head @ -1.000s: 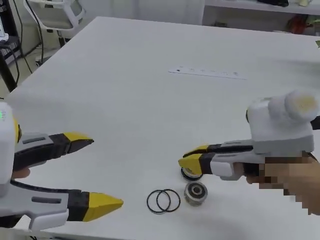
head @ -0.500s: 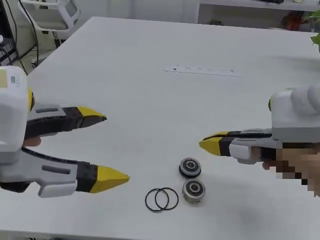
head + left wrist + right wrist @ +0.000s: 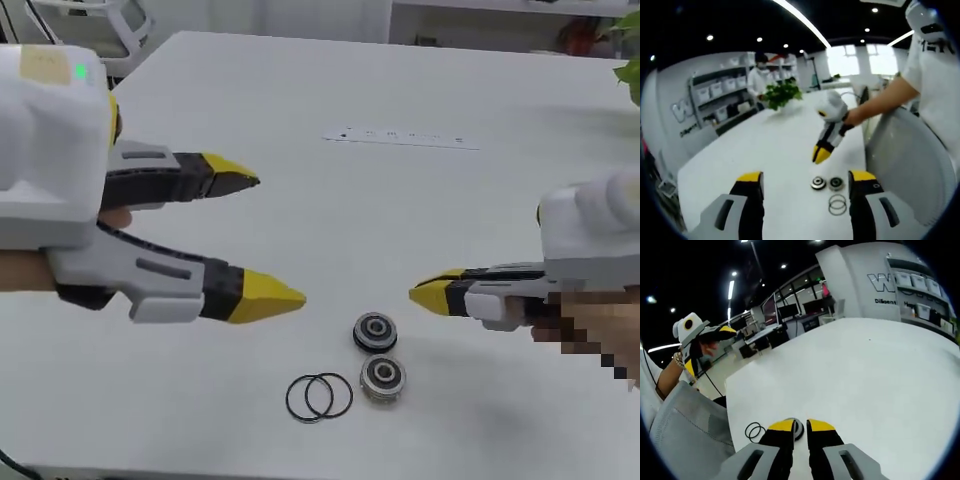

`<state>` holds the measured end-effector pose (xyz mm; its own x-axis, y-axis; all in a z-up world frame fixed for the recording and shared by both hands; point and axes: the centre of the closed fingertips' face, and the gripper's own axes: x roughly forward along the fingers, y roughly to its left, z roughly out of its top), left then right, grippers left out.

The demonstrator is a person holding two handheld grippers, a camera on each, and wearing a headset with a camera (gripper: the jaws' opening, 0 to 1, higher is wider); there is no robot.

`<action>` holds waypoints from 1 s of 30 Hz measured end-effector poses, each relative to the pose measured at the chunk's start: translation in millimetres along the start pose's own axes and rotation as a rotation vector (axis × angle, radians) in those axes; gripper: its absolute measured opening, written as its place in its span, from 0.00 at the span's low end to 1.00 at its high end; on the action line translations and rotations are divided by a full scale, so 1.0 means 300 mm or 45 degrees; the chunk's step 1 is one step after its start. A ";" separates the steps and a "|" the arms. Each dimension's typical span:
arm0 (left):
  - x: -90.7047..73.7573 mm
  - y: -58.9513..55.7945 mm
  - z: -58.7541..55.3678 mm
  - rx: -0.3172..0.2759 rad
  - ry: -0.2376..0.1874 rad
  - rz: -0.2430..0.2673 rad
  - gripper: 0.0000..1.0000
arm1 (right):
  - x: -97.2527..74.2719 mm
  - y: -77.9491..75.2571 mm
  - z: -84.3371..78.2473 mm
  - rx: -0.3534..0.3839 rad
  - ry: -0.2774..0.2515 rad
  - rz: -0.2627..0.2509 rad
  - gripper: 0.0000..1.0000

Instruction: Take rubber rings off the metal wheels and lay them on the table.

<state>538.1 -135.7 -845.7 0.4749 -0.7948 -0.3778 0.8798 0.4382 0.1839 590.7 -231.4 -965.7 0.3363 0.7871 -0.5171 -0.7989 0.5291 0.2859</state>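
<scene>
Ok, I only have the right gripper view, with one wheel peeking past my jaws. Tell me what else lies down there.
Observer: The head view shows two wheels close together, a far wheel and a near wheel.
Operator: Say which one has rubber on it.
Observer: The far wheel shows a dark band round its rim. The near wheel looks like bare metal, as far as I can tell.
Operator: Report the left gripper.
Observer: In its own view the left gripper has its jaws wide open, with nothing between them.
</scene>
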 end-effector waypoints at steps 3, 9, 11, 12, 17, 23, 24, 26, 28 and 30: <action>0.028 0.008 0.027 0.020 -0.017 -0.017 0.69 | 0.003 -0.002 -0.012 0.008 0.014 0.004 0.07; 0.114 0.031 0.072 0.051 -0.054 -0.033 0.63 | 0.007 -0.007 -0.040 0.013 0.050 0.005 0.07; 0.139 0.029 0.085 0.037 -0.077 -0.053 0.63 | 0.006 -0.009 -0.043 0.013 0.054 0.003 0.07; 0.152 0.030 0.089 0.034 -0.085 -0.060 0.63 | 0.006 -0.009 -0.044 0.015 0.056 0.002 0.07; 0.231 0.039 0.091 0.042 -0.099 -0.075 0.59 | 0.005 -0.011 -0.045 0.018 0.057 0.001 0.07; 0.309 0.077 0.043 -0.019 -0.113 -0.058 0.53 | 0.006 -0.011 -0.053 0.020 0.067 0.003 0.07; 0.321 0.082 0.029 -0.047 -0.114 -0.048 0.51 | 0.007 -0.013 -0.055 0.018 0.070 0.001 0.07; 0.336 0.083 0.013 -0.106 -0.135 -0.037 0.50 | 0.007 -0.014 -0.057 0.021 0.073 0.002 0.07; 0.351 0.079 -0.015 -0.129 -0.142 -0.030 0.48 | 0.007 -0.015 -0.060 0.021 0.077 0.001 0.07; 0.364 0.065 -0.051 -0.132 -0.126 -0.031 0.46 | 0.008 -0.016 -0.063 0.023 0.079 0.002 0.07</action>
<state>607.0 -207.6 -897.2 0.4574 -0.8411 -0.2887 0.8869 0.4551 0.0792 586.0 -238.0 -983.6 0.3030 0.7669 -0.5657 -0.7901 0.5341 0.3009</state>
